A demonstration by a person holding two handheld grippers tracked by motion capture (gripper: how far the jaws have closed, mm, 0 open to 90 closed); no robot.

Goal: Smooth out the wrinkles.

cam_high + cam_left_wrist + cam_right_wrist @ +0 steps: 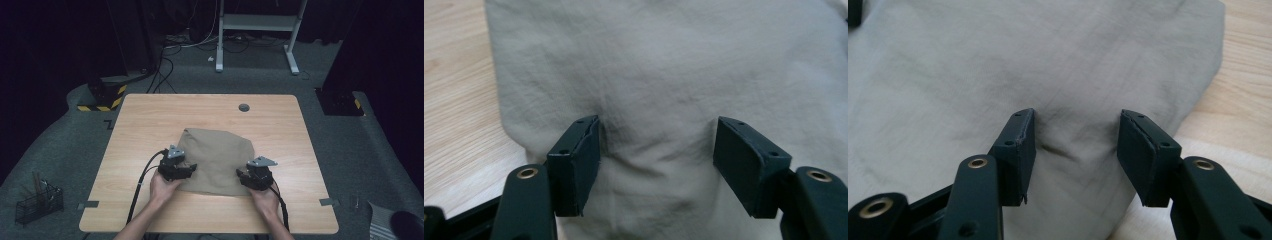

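Two black claws, left [192,166] and right [241,175], each topped by a grey three-cornered plate and trailing a black cable. Blocky black jaws with small screw holes, brass-ringed pivots. Bare forearms, no sleeves.

The cloth [216,160] is a matt tan woven fabric, softly creased and faintly wrinkled. The bench [150,115] is pale wood with a fine grain and smooth satin finish. The jaws are matt black plastic with small brass-coloured rivets near their bases.
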